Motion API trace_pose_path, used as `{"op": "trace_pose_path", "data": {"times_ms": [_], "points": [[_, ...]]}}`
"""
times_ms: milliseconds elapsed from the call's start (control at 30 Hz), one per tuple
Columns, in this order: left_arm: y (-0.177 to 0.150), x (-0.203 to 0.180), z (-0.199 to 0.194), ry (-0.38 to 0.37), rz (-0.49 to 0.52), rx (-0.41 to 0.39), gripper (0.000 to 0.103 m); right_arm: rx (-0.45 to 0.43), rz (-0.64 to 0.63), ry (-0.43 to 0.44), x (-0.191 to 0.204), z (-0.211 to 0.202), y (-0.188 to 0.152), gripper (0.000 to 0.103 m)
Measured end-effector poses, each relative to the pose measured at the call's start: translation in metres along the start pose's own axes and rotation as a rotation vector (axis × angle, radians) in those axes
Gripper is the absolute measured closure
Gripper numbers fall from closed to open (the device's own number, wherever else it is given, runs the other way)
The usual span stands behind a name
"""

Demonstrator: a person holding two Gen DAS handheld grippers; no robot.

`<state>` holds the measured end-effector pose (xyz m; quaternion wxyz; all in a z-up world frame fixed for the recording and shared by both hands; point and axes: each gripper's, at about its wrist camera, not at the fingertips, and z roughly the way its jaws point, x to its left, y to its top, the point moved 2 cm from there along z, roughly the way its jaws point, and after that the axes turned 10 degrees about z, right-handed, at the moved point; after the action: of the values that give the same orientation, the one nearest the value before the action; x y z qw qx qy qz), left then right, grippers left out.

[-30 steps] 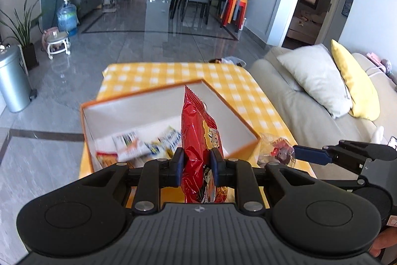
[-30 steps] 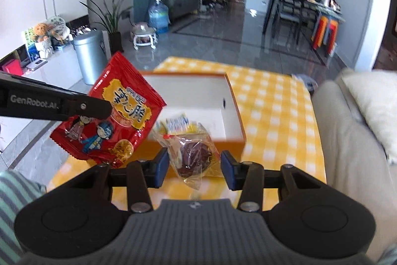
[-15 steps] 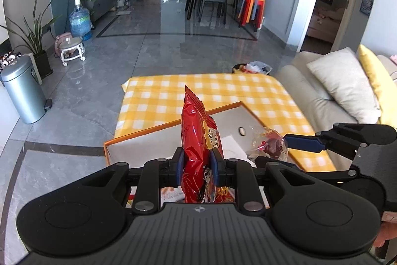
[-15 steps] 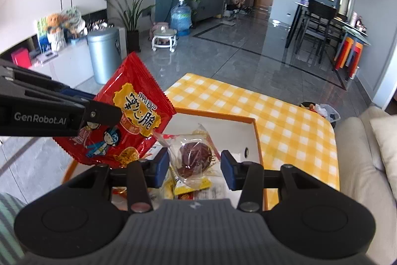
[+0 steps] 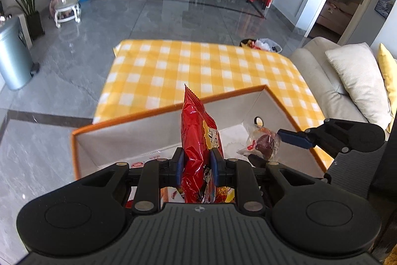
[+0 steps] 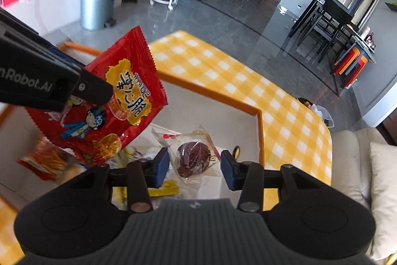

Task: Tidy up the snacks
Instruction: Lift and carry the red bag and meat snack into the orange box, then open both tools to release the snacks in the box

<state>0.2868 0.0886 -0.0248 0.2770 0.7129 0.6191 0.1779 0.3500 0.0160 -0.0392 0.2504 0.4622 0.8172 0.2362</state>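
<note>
My left gripper [image 5: 196, 167] is shut on a red snack bag [image 5: 198, 140], held upright over the orange-rimmed white box [image 5: 153, 113]. The bag also shows in the right wrist view [image 6: 111, 101], held above the box [image 6: 211, 91]. My right gripper [image 6: 194, 167] holds a clear packet with a dark round cake [image 6: 192, 157] between its fingers, over the box's right part. From the left wrist view the same packet [image 5: 263, 140] hangs at the right gripper's blue fingertip [image 5: 292, 137]. Several snack packets [image 6: 49, 160] lie in the box.
The box stands on a table with a yellow checked cloth [image 5: 198, 66]. A beige sofa with cushions [image 5: 352, 81] is to the right. A metal bin [image 5: 12, 54], a plant and a dining set stand on the grey floor beyond.
Both grippers have moved forward and down over the box with their snacks still held. The box now fills the lower view under both.
</note>
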Motion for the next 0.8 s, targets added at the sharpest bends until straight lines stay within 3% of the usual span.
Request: {"op": "trace_pose_path", "data": {"times_ms": [233, 800], "points": [[-0.004, 0.006, 0.030, -0.011, -0.031, 0.064, 0.079, 0.035, -0.107, -0.026, 0.004, 0.030, -0.005, 0.060], [-0.007, 0.006, 0.058, -0.009, -0.040, 0.137, 0.078, 0.119, -0.107, -0.015, 0.002, 0.052, -0.011, 0.058]]}}
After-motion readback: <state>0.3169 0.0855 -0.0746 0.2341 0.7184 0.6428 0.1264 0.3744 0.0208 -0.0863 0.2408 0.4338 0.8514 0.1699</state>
